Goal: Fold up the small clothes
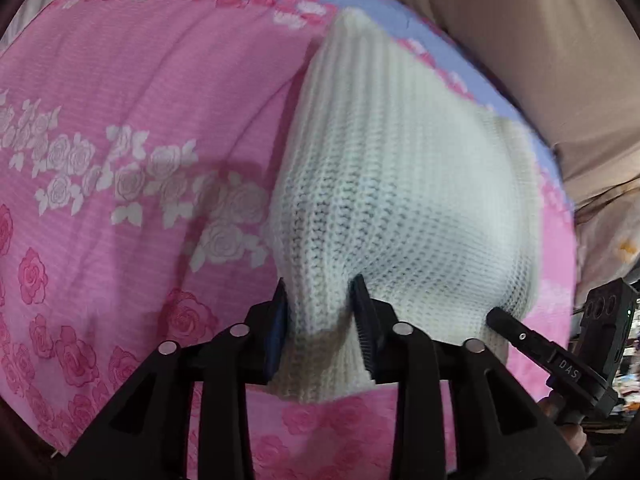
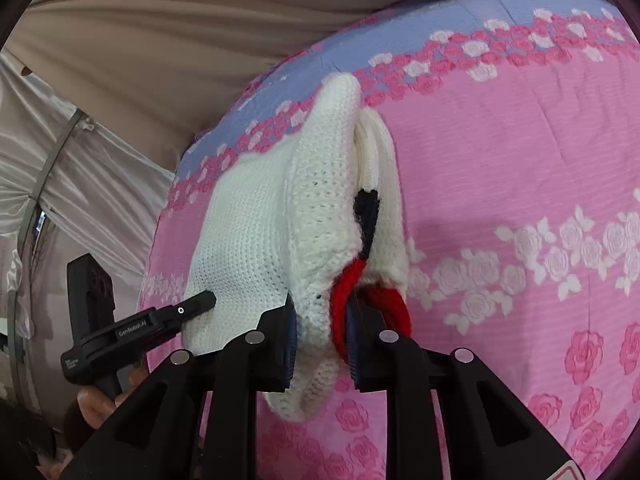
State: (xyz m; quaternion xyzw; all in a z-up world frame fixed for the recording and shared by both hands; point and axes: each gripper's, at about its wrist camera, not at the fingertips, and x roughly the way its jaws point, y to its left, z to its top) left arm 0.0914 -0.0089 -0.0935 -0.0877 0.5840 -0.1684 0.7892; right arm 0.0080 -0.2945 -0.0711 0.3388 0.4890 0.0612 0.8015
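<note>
Left gripper point(image 1: 322, 320) is clamped on a bunched fold of the white knit garment point(image 1: 400, 200); both pads bite fabric, with a tail of knit hanging below the jaws toward 6 o'clock. Right gripper point(image 2: 322, 334) is also clamped on the same white knit garment point(image 2: 280, 240), pinching the edge where red yarn trim point(image 2: 348, 300) loops round the right-hand pad; a black yarn patch point(image 2: 366, 210) sits just above that, toward 12 o'clock. The garment hangs lifted between the two claws, its far end draping toward the pink rose-print bedspread point(image 1: 140, 120) at 12 o'clock. Left wrist view has the right gripper's finger touching the knit at 4 o'clock; right wrist view has the left one's at 8 o'clock. Beige curtain point(image 2: 180, 40) sits behind at 11 o'clock. No containers are in view.
</note>
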